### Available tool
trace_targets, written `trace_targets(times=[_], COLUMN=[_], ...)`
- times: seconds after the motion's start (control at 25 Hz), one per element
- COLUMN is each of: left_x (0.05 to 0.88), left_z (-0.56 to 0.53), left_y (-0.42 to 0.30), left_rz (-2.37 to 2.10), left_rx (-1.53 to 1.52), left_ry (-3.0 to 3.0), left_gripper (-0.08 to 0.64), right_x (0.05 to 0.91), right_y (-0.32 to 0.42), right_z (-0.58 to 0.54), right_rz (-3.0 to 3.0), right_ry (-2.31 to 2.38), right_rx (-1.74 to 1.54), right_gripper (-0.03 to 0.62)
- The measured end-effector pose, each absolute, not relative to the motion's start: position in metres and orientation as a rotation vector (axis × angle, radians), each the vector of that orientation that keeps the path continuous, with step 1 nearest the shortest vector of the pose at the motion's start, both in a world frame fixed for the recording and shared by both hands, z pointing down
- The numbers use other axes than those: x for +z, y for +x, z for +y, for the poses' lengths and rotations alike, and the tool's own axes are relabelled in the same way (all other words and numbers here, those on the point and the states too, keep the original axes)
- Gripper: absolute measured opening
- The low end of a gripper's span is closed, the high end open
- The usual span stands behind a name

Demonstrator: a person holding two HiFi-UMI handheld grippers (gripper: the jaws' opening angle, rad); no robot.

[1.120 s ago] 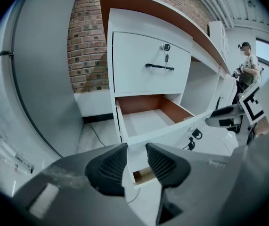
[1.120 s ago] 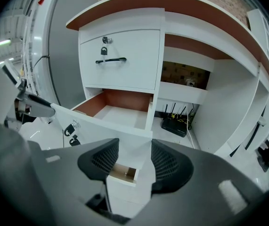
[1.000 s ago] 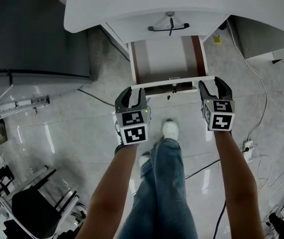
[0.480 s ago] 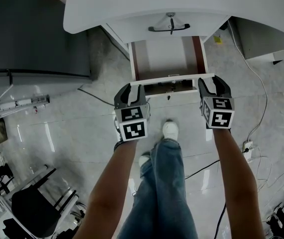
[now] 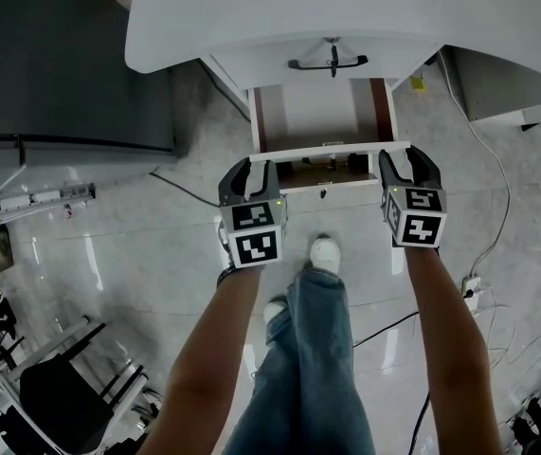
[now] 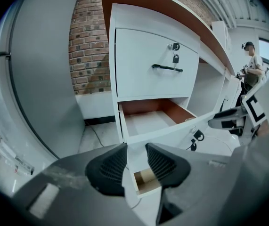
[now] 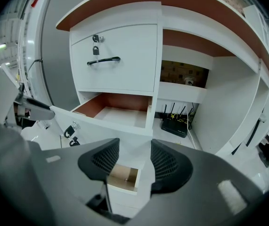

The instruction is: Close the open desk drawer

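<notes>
The white desk pedestal has its middle drawer [image 5: 319, 117] pulled out, with a pale floor and brown sides. Both grippers sit at its front panel [image 5: 332, 152]. My left gripper [image 5: 251, 173] is at the panel's left end, jaws a little apart, and that white corner [image 6: 132, 145] shows in the gap between them [image 6: 135, 161]. My right gripper [image 5: 408, 164] is at the right end with wider jaws [image 7: 135, 157]; the panel's corner sits between its pads without being pinched. Above is a closed drawer with a black handle [image 5: 327, 63]. Below, a lower drawer [image 7: 120, 175] stands slightly open.
A grey cabinet [image 5: 62, 64] stands left of the desk, with a cable [image 5: 180, 183] on the tiled floor. The person's legs and white shoe [image 5: 325, 249] are just behind the grippers. A router [image 7: 175, 125] sits under the desk; a chair [image 5: 71, 396] is at bottom left.
The open drawer shows less of its inside than before: it has slid in a little. Both grippers stay at its front panel. The right jaws have narrowed slightly.
</notes>
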State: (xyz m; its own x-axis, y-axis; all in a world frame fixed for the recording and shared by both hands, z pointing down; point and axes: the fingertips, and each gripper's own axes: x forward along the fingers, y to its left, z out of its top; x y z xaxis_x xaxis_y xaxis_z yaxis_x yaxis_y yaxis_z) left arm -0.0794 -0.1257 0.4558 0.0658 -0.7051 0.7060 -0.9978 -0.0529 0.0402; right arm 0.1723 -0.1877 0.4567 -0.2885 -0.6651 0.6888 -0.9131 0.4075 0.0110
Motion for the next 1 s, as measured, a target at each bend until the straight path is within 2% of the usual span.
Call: trace_targets(times=[1.0], left_x=[0.454], left_z=[-0.158], left_y=[-0.089], left_rz=[-1.773], left_rx=[0.591], left_ry=[1.986], left_gripper=[0.130], right_x=[0.455], right_y=[0.164], right_z=[-0.217], right_rz=[-2.114], right_ry=[1.490], right_rx=[0.458], right_gripper=[0.210])
